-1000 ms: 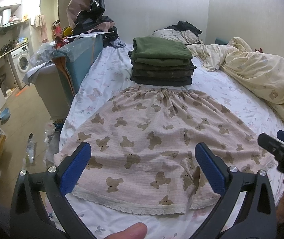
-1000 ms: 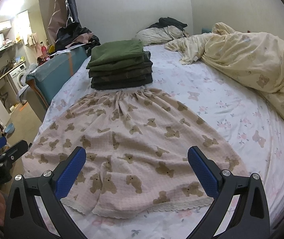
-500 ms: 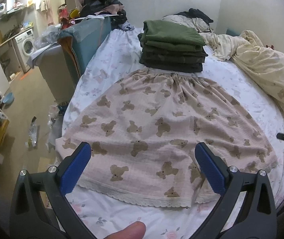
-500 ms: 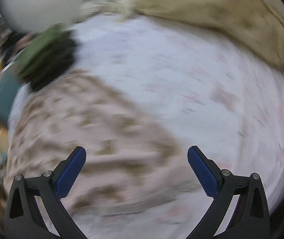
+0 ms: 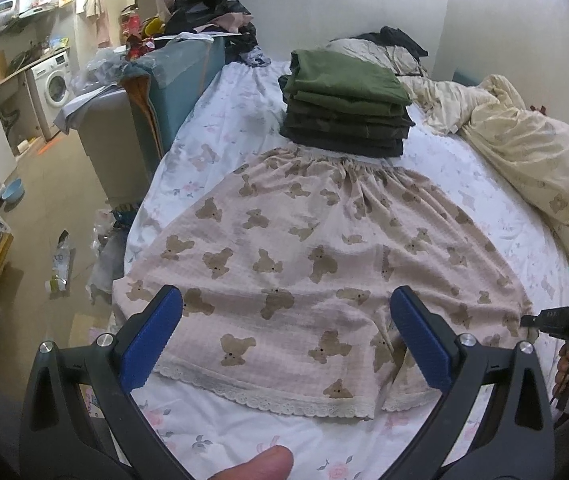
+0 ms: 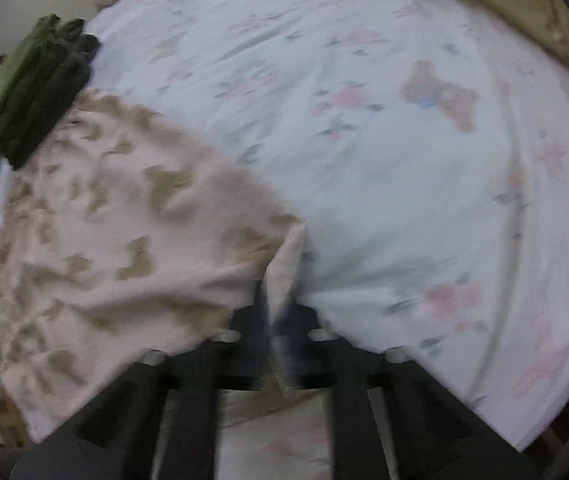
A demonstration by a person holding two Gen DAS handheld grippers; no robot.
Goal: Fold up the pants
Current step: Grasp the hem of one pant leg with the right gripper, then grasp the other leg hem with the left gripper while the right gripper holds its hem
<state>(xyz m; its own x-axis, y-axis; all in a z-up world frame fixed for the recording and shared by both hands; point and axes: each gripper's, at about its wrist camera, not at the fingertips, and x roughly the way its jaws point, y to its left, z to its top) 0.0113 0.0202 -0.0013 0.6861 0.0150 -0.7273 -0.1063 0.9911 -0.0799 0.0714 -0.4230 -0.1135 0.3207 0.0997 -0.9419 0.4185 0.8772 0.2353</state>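
Observation:
Pink pants with a brown bear print (image 5: 316, 264) lie spread flat on the bed, lace hems toward me. My left gripper (image 5: 284, 340) is open and empty, hovering above the near hem. In the blurred right wrist view my right gripper (image 6: 280, 320) is shut on the right hem corner of the pants (image 6: 124, 240), and the cloth bunches between its jaws. The right gripper also shows at the right edge of the left wrist view (image 5: 564, 320).
A stack of folded dark green clothes (image 5: 344, 104) sits just beyond the waistband. A cream duvet (image 5: 524, 152) lies along the right side of the floral sheet (image 5: 212, 128). A teal and grey chair (image 5: 152, 112) and floor clutter lie to the left.
My right gripper swung down to the right hem corner and closed on it. My left gripper drew back a little and stayed open.

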